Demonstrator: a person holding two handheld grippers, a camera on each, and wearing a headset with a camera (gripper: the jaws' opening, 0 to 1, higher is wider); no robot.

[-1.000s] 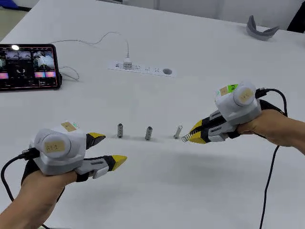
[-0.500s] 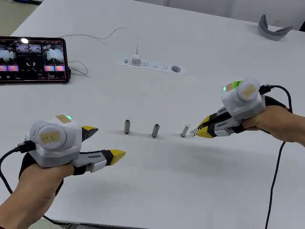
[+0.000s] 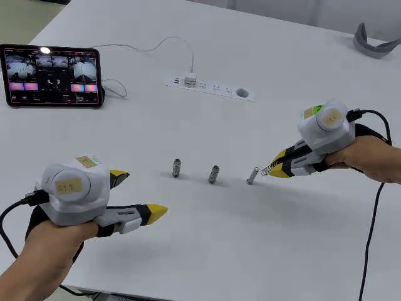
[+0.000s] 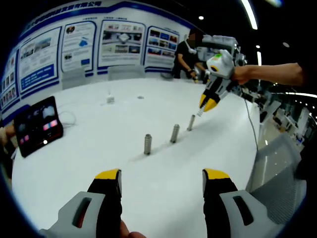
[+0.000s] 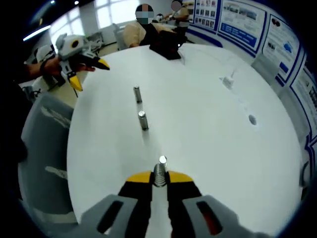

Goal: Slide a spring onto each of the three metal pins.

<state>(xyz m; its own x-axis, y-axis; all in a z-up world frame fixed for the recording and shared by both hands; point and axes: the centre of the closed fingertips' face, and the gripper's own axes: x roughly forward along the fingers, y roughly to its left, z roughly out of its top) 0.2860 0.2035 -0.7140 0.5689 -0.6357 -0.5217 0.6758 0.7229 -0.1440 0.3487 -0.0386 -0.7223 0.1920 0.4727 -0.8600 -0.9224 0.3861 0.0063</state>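
Observation:
Three metal pins stand in a row on the white table. The left pin point(image 3: 177, 167) and the middle pin point(image 3: 213, 174) each wear a spring. The right pin point(image 3: 252, 175) is bare. My right gripper point(image 3: 279, 170) is shut on a small spring point(image 3: 268, 168), held just right of the bare pin's top. In the right gripper view the spring point(image 5: 159, 175) sits between the yellow tips, with the pin's top point(image 5: 162, 160) just beyond it. My left gripper point(image 3: 139, 194) hovers open at the near left, holding nothing. The row of pins point(image 4: 175, 133) lies ahead of it.
A tablet point(image 3: 53, 75) lies at the far left, with a white power strip point(image 3: 210, 88) and its cable behind the pins. A grey curved band point(image 3: 376, 44) rests at the far right corner. People sit beyond the table's far edge point(image 5: 148, 27).
The head camera has shifted. My right gripper has lifted the spring from beside the bare pin's base to the level of its top. The left gripper stays open.

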